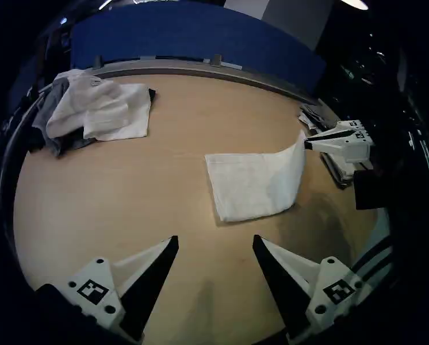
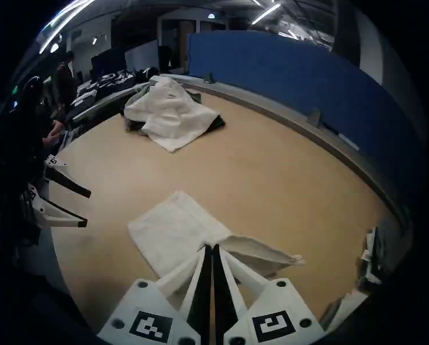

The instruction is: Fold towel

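"Towel [image 1: 252, 184] sits where, exactly?"

"On the right half of the wooden table [image 1: 174, 172], folded to a rough rectangle. It lies flat apart from its far right corner, which is drawn up off the wood. The right gripper [image 2: 211, 248] has that corner pinched, both fingers pressed together on the cloth."

"And the other claw?"

"The left gripper [image 1: 214, 238] hangs over the near edge with its fingers spread wide and nothing between them. The towel is just ahead of it."

"Room to work?"

"Plenty. There's bare wood to the left of the towel and behind it, right up to the raised lip at the back, where a blue partition [image 1: 203, 34] runs along the table."

"Anything in the way?"

"A heap of white and grey laundry [image 1: 96, 109] in the far left corner, well apart from the towel. Some papers [image 1: 313, 118] lie at the right edge, near the right gripper. I can't tell more about them than that."
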